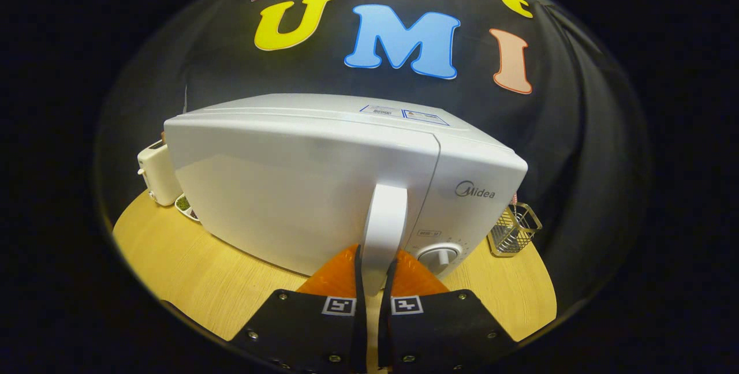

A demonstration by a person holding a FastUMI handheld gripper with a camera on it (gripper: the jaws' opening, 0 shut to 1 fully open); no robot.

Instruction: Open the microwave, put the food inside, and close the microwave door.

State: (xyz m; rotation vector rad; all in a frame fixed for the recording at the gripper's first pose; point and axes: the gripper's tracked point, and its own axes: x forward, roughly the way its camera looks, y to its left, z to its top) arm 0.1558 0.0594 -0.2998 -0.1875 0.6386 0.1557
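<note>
Microwave position: The microwave [323, 178] stands on the wooden table [185, 270], directly ahead of your gripper [375, 273], door shut.
Finger state: Both fingers are closed in on the lower end of the vertical door handle [384, 229], one on each side, pinching it.
Handling: Treat the handle as rigid and smooth. The body looks heavy enough to stay put, but the glossy plastic may slip under the pads. Judge the hinge to be on the door's far side from the handle.
Grip point: Hold the handle's lower section as now.
Surroundings: A toaster [157, 175] and a small bowl [186, 205] sit beside the door's hinge side. A wire basket [512, 228] stands past the control dial [440, 255].
Obstruction: The opening door may sweep toward toaster and bowl.
</note>
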